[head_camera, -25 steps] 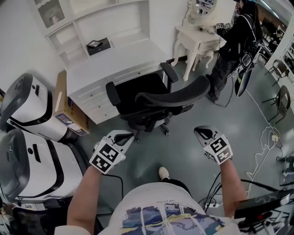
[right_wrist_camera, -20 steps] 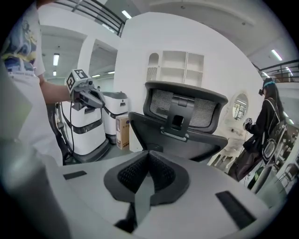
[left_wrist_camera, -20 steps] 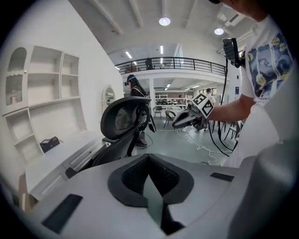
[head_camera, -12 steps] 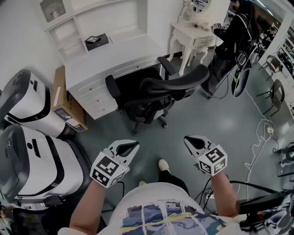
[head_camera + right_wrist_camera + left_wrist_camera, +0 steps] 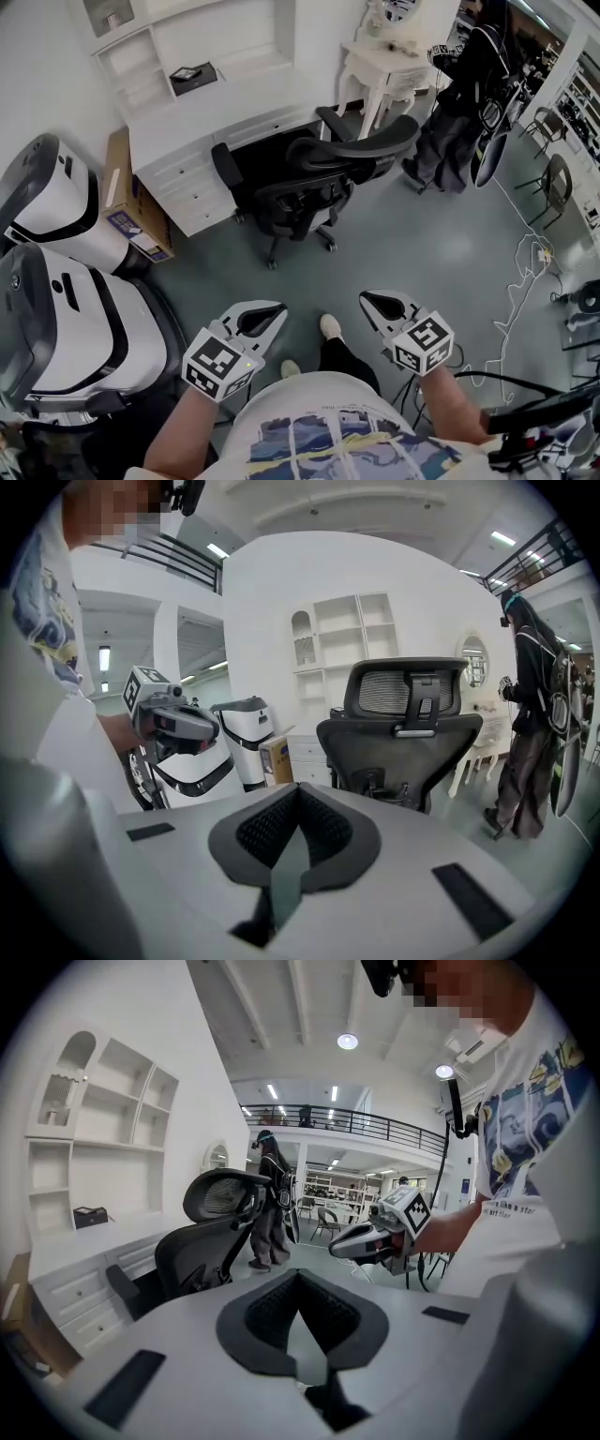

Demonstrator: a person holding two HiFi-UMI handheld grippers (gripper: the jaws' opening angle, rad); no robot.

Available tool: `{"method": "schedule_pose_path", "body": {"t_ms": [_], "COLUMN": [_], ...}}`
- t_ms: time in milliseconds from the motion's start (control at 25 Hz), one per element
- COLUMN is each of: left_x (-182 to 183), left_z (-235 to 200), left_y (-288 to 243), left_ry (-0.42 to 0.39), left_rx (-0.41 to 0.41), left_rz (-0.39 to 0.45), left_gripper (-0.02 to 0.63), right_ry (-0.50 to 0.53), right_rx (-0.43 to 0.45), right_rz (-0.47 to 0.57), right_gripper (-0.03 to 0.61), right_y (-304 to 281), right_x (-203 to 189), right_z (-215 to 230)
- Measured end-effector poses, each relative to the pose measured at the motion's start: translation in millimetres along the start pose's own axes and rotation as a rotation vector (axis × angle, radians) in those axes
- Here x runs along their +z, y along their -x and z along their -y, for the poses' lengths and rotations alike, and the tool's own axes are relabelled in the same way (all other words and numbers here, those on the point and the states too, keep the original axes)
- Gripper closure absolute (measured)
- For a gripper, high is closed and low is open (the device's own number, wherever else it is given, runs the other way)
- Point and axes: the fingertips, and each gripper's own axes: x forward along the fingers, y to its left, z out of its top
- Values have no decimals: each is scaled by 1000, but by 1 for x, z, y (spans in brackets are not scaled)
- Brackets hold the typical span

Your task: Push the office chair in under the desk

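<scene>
Farther back now from the office chair than before, with left gripper and right gripper closed, empty.

Big open lab hall here: white shelved work surface upper left, black mesh office chair at it, bulky white machines lower left, loose white cables snaking across grey floor, right.

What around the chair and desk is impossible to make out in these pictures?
- Chair seat's front edge, head view: the backrest and the shadow under the desk hide it.
- Chair's wheels, right gripper view: the right gripper blocks them.
- Black item on the desk shelf, head view: too small to identify.
</scene>
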Motion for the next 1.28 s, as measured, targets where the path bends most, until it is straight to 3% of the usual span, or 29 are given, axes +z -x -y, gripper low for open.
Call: {"method": "schedule_pose_path", "body": {"t_ms": [1280], "left_x": [-47], "left_z": [9], "left_y": [39], "left_ry": [28], "left_rx": [33], "left_rz": [-27], "left_gripper": [601], "right_ry": [86], "right_rx": [94], "right_rz": [-10], "right_gripper": [554], "right_y": [-17], "right_x": [3], "right_z": [-72]}}
